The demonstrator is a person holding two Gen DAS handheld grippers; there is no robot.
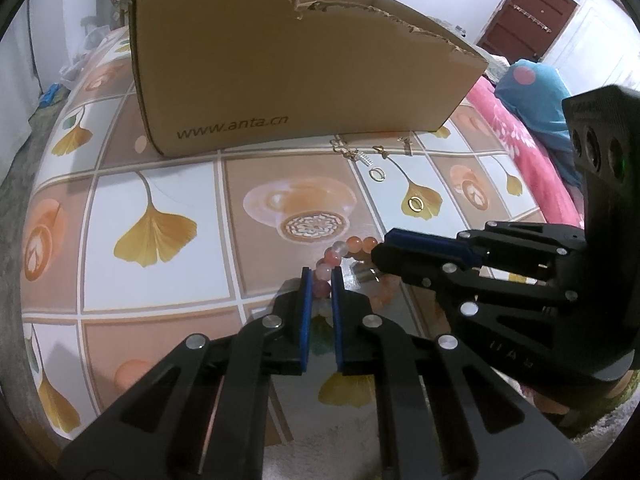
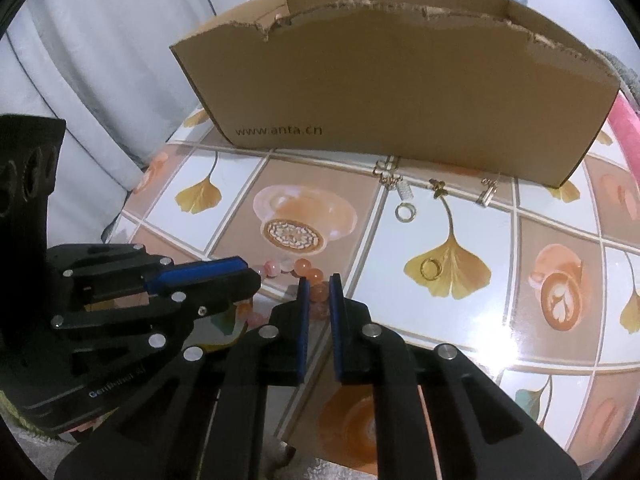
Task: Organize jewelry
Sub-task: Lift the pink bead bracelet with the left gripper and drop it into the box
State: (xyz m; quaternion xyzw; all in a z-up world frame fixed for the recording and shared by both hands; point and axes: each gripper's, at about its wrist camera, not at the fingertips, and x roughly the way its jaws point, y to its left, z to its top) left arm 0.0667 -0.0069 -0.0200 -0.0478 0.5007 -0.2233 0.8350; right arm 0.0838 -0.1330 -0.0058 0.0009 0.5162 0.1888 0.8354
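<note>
A pink and orange bead bracelet lies on the patterned table near the front. My left gripper is shut on its left side. My right gripper is shut on the bracelet's right side. Each gripper shows side-on in the other's view, the right one and the left one. Two gold rings and several small gold earrings lie between the bracelet and the cardboard box. In the right wrist view the rings, the earrings and the box also show.
The open cardboard box stands at the back of the table, which has a ginkgo-leaf pattern. A pink blanket and a blue cushion lie beyond the right edge. A white curtain hangs at the left.
</note>
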